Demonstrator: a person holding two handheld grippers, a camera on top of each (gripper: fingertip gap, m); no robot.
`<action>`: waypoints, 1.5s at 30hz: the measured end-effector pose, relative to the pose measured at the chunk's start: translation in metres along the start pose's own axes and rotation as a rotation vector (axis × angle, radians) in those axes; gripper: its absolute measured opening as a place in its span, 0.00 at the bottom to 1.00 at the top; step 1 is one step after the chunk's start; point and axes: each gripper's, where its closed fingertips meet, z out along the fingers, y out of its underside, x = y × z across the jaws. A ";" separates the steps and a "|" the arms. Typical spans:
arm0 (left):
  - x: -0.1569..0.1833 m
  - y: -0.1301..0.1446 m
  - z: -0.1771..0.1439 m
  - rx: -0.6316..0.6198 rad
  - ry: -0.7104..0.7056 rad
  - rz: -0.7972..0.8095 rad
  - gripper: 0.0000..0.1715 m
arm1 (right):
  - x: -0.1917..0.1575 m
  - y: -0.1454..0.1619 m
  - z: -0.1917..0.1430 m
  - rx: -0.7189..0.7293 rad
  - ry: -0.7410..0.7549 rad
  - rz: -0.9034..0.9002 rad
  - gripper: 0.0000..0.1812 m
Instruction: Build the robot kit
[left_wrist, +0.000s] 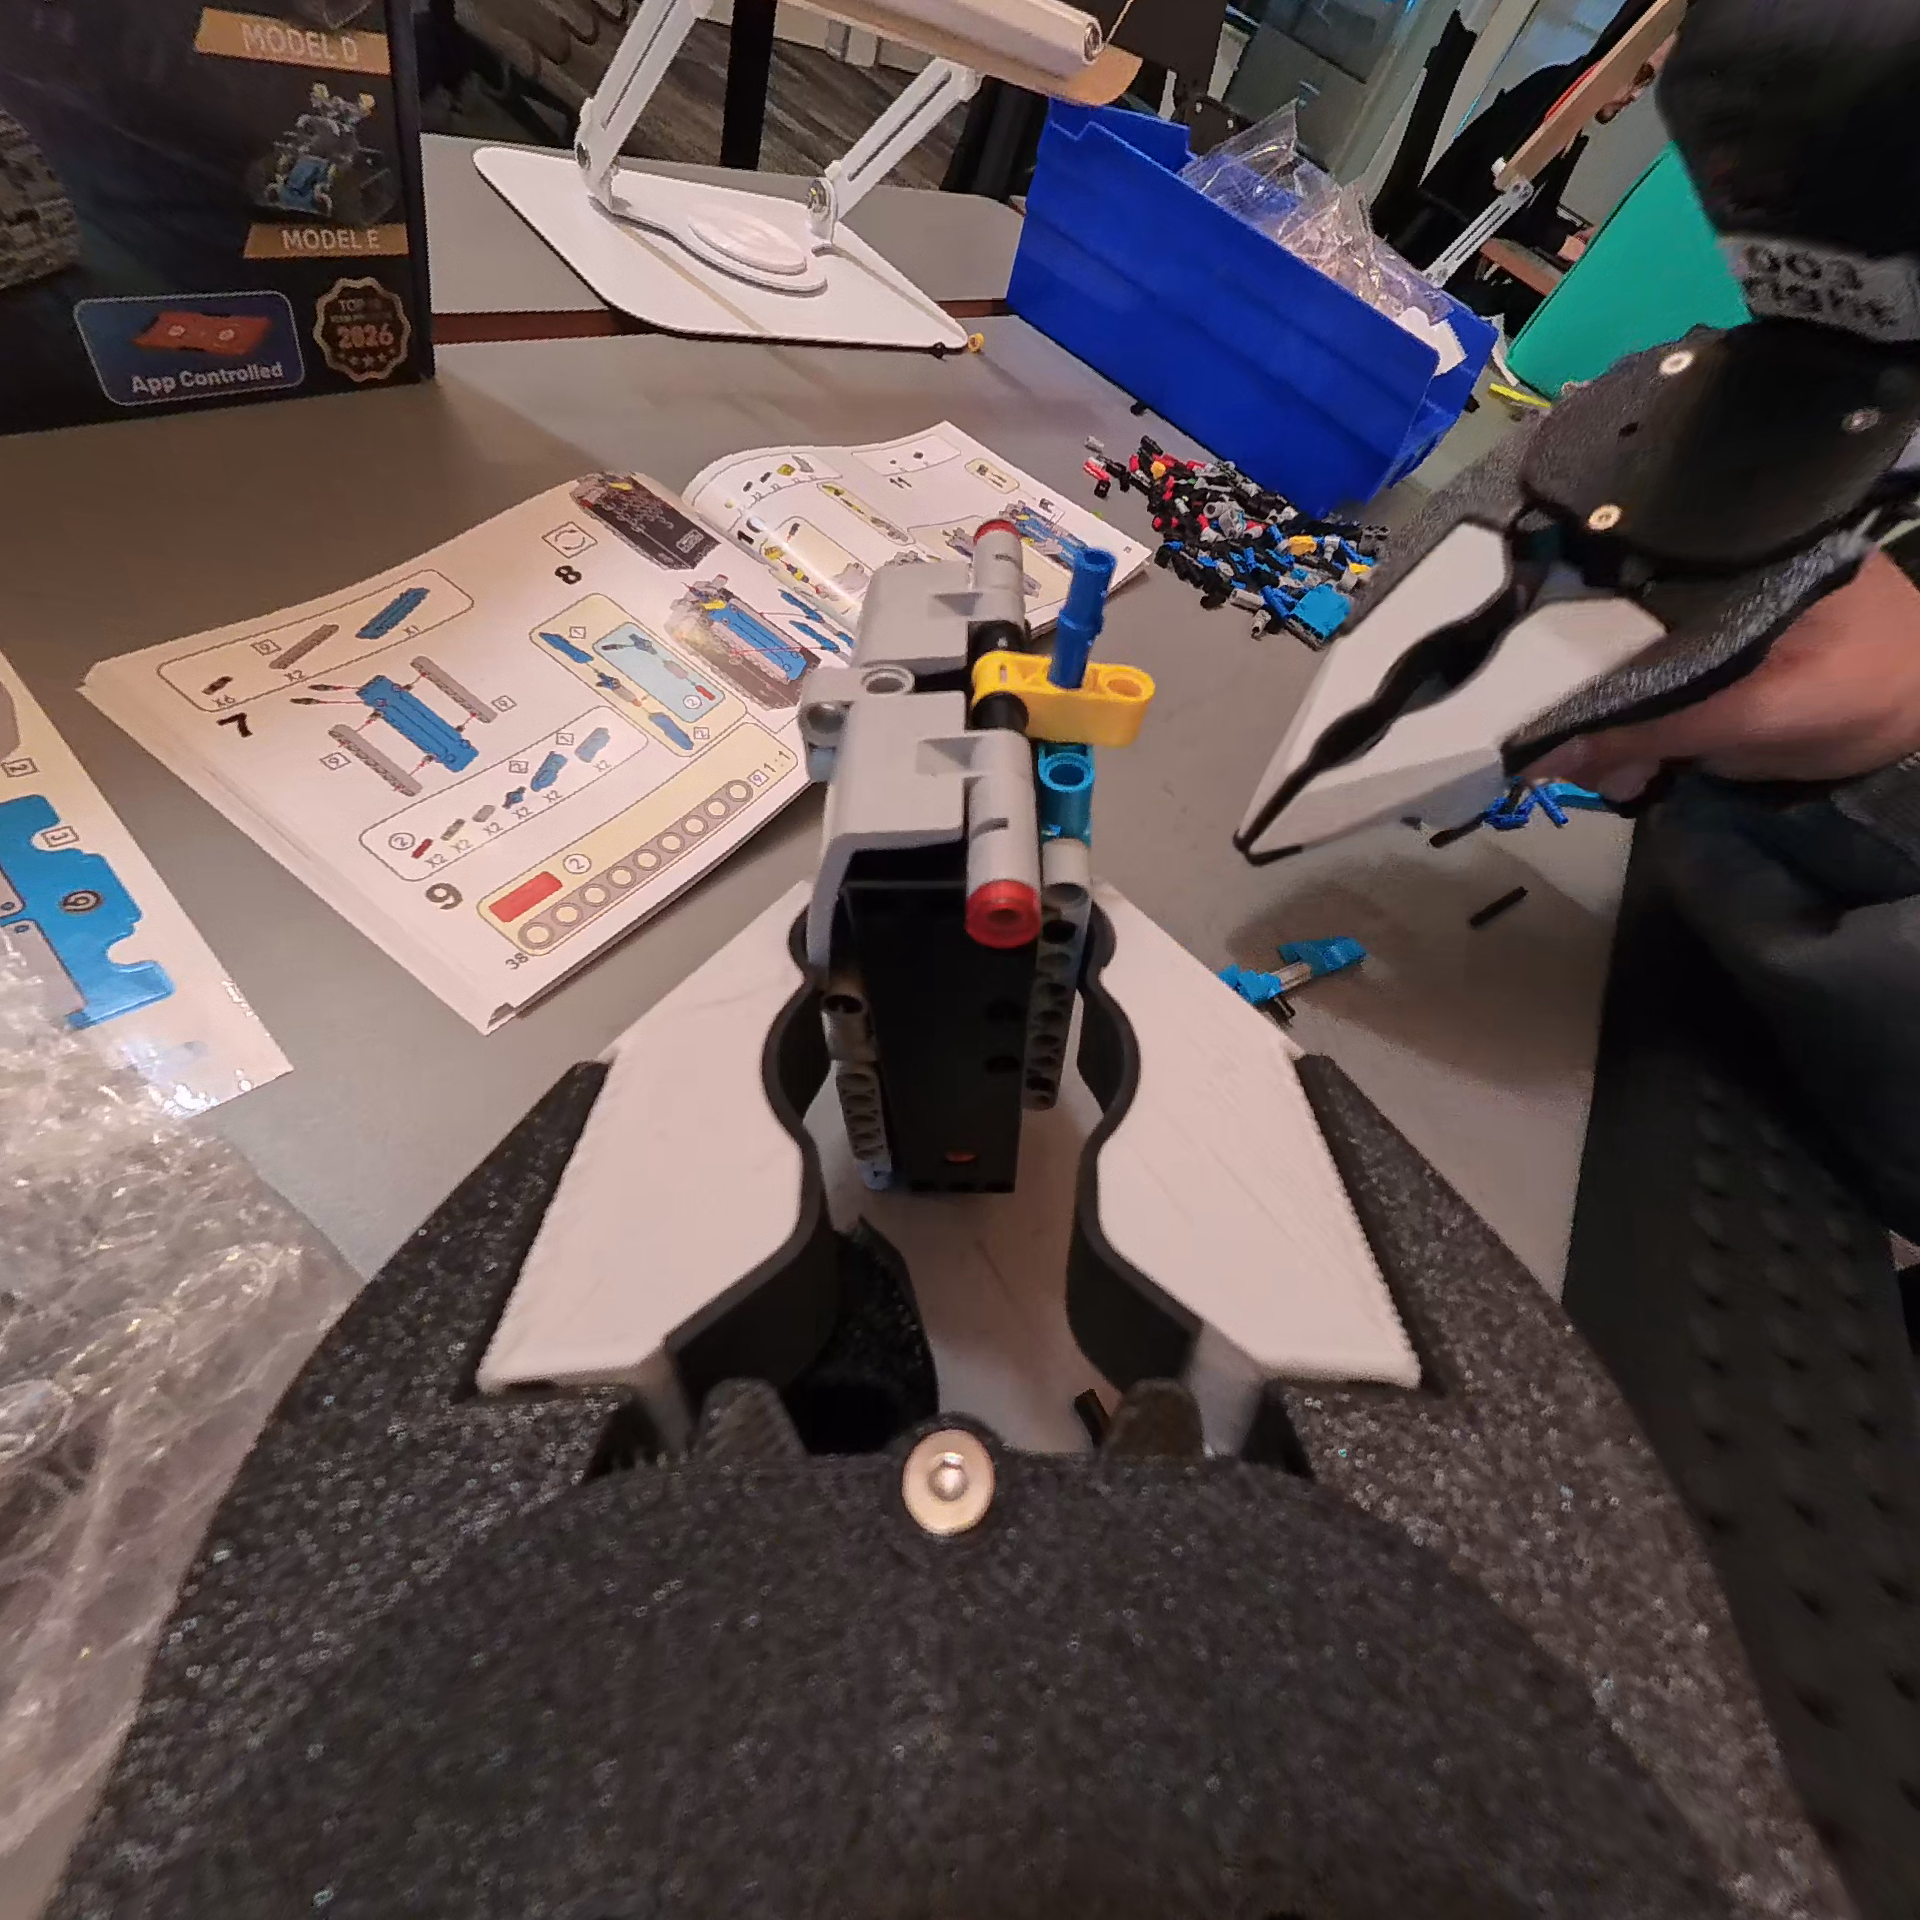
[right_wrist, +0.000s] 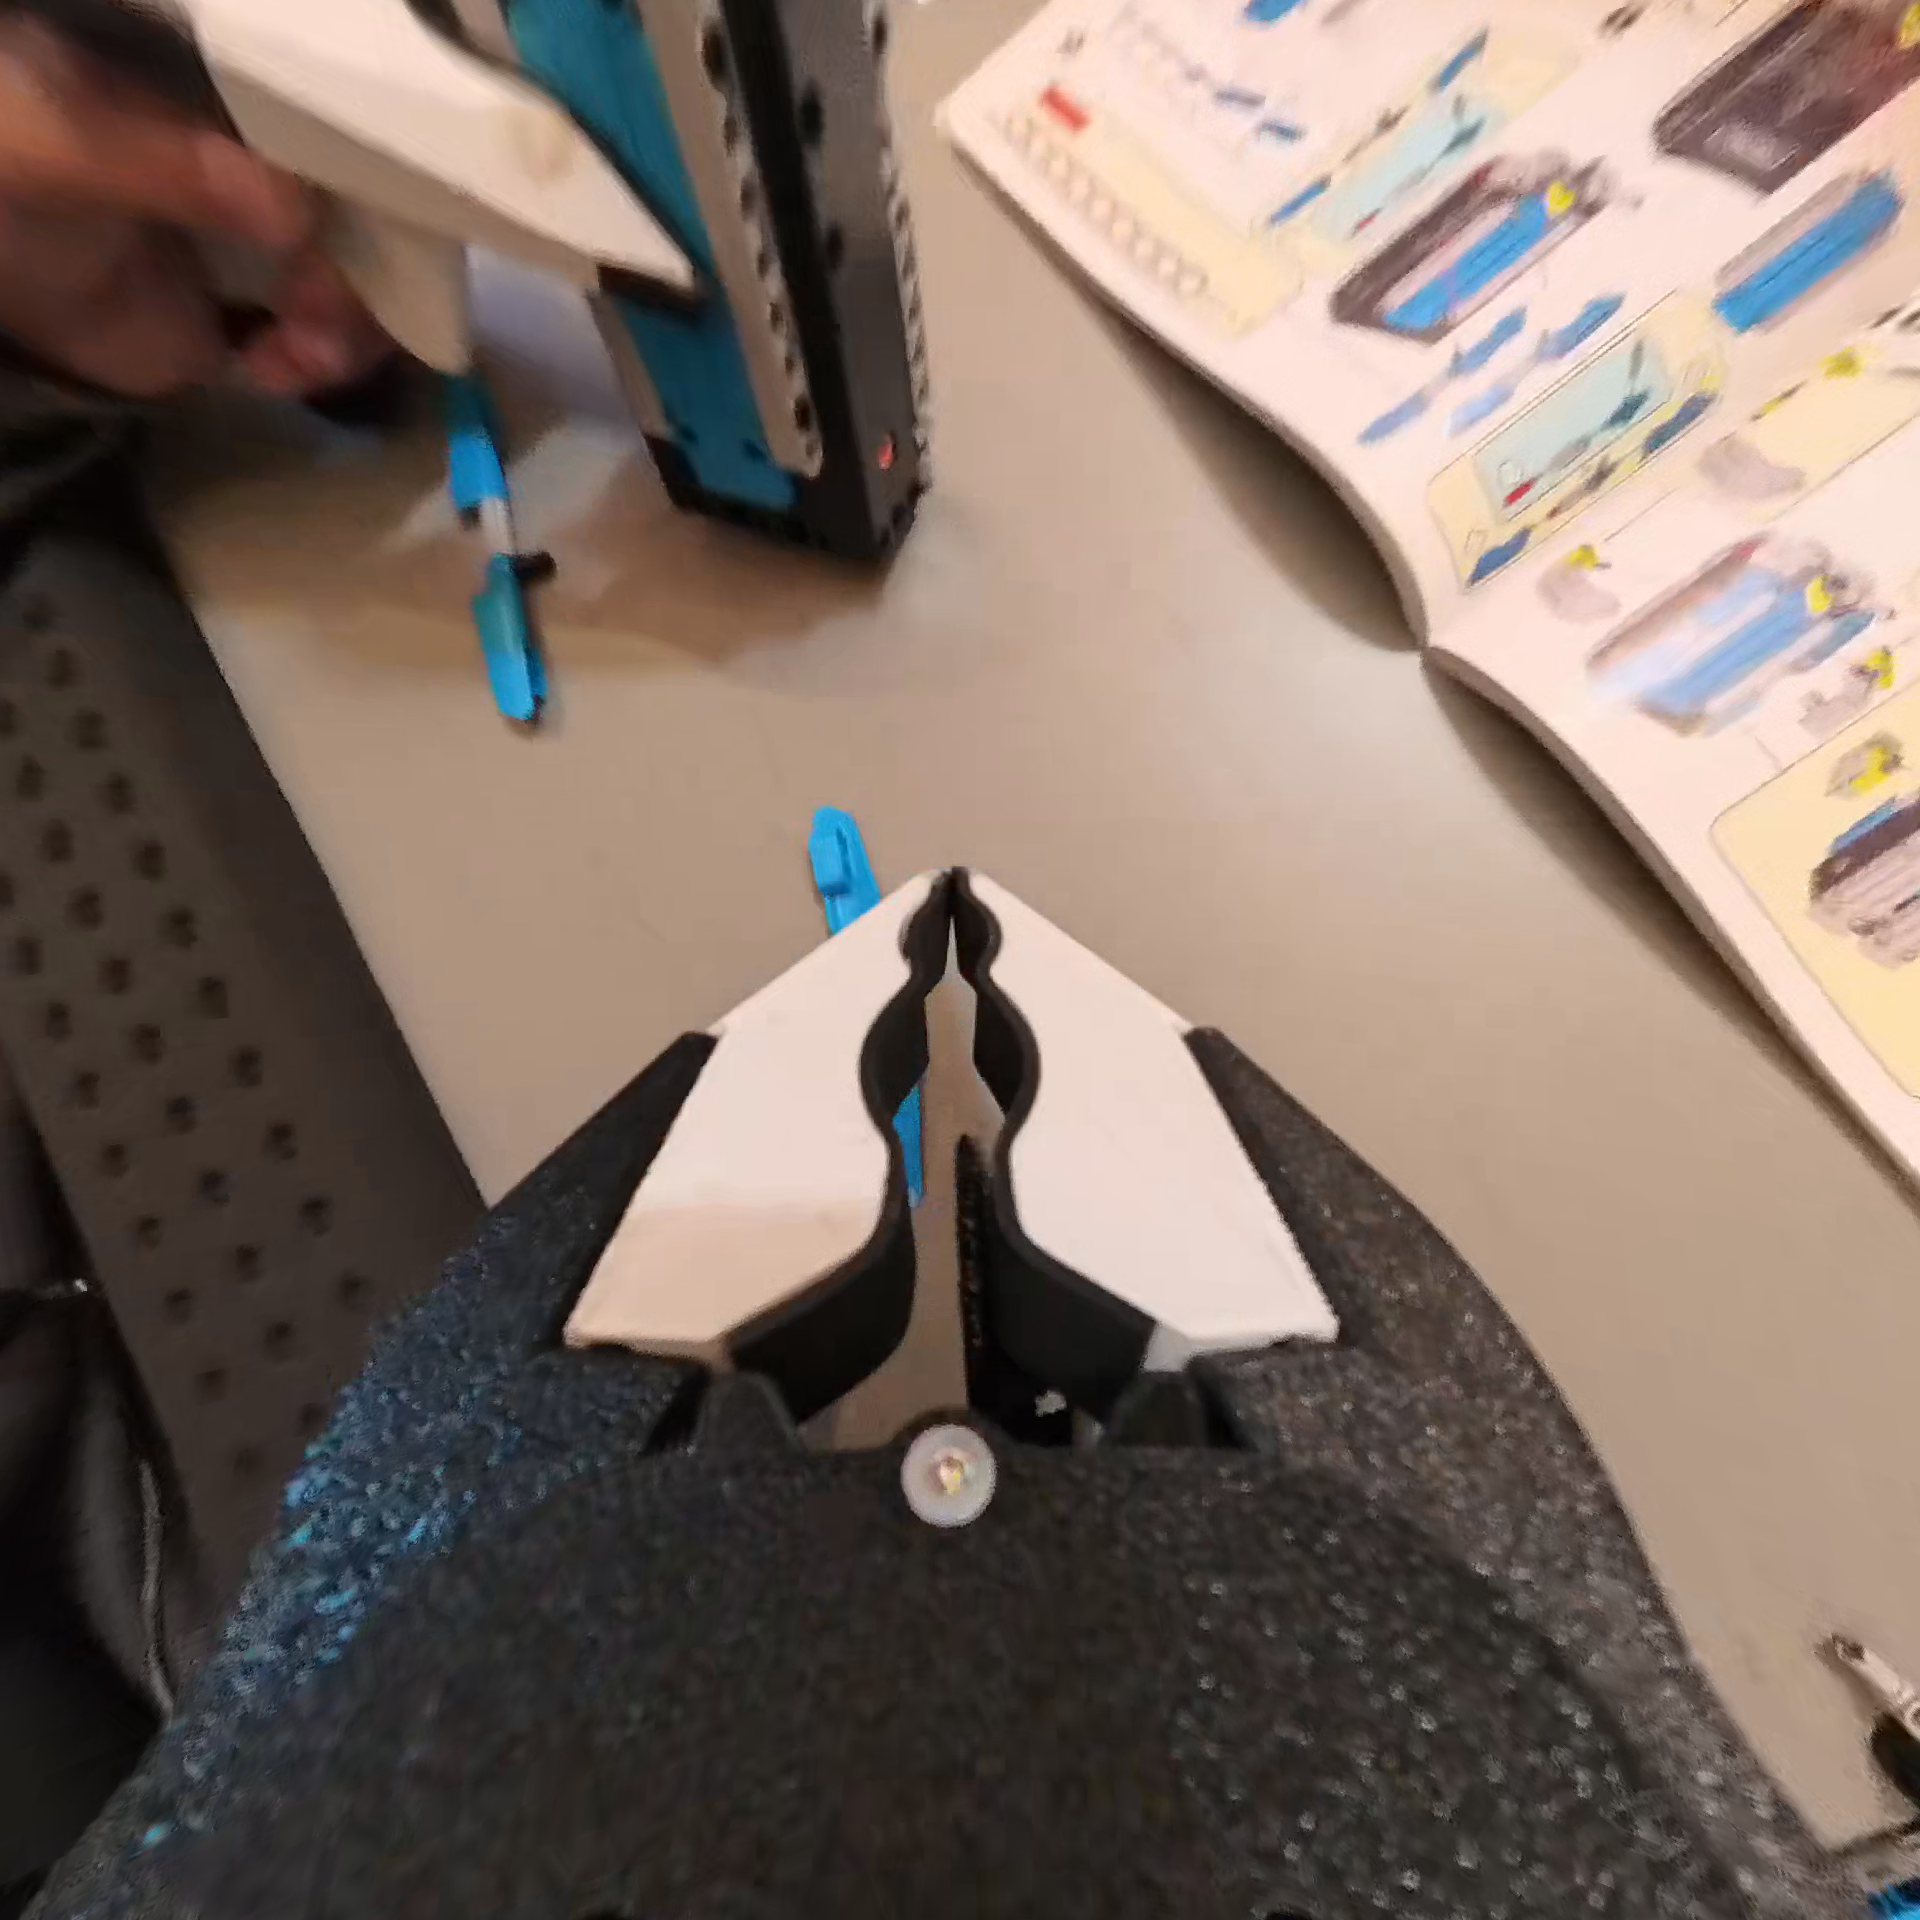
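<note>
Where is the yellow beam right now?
In the left wrist view, the yellow beam sits near the top of the brick assembly clamped by the left gripper, with a blue pin through it.

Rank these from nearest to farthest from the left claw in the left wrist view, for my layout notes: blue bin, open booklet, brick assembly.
1. Brick assembly, clamped in the left claw.
2. Open booklet, ahead-left.
3. Blue bin, far right.

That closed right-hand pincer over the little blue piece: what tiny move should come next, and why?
Probably open the right gripper. Its tips meet with nothing between them, while the small blue plastic piece lies on the grey table just beside and beneath them, so shut fingers cannot take it.
</note>
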 end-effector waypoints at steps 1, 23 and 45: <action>0.000 0.000 0.000 0.000 0.000 0.000 0.26 | -0.002 0.006 0.001 -0.031 0.005 -0.040 0.00; 0.029 0.017 -0.002 -0.055 0.030 0.257 0.27 | -0.004 0.011 0.000 -0.075 0.117 -0.255 0.04; 0.124 -0.080 -0.092 0.259 0.346 0.073 0.34 | -0.100 -0.100 -0.095 0.699 0.599 -0.684 0.04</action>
